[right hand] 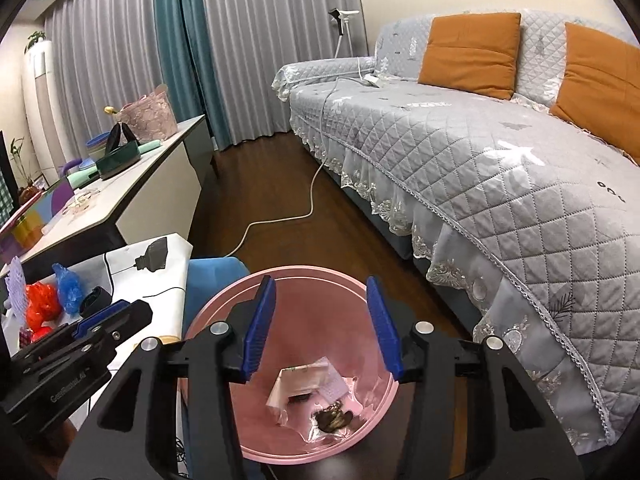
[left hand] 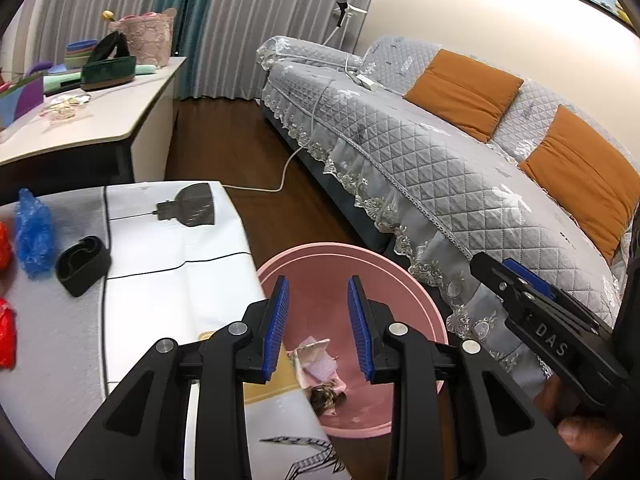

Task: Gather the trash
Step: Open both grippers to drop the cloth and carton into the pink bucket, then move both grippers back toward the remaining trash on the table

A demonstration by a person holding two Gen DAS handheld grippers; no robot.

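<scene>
A pink bin [left hand: 400, 276] stands on the floor between the white table [left hand: 168, 264] and the sofa; it also shows in the right wrist view [right hand: 224, 304]. Crumpled paper and wrappers [left hand: 318, 364] lie at its bottom, also seen from the right wrist [right hand: 308, 384]. My left gripper [left hand: 319, 292] is open and empty above the bin's left rim. My right gripper [right hand: 320, 292] is open and empty directly over the bin. On the table lie a crumpled blue plastic bag [left hand: 34, 236], red plastic pieces [left hand: 6, 336] and a black curved holder [left hand: 82, 266].
A grey quilted sofa [left hand: 440, 152] with orange cushions runs along the right. A white cable [left hand: 296, 156] trails across the wood floor. A side desk [left hand: 100, 120] with bowls and a pink basket stands at the back left. A blue stool [right hand: 212, 276] sits beside the bin.
</scene>
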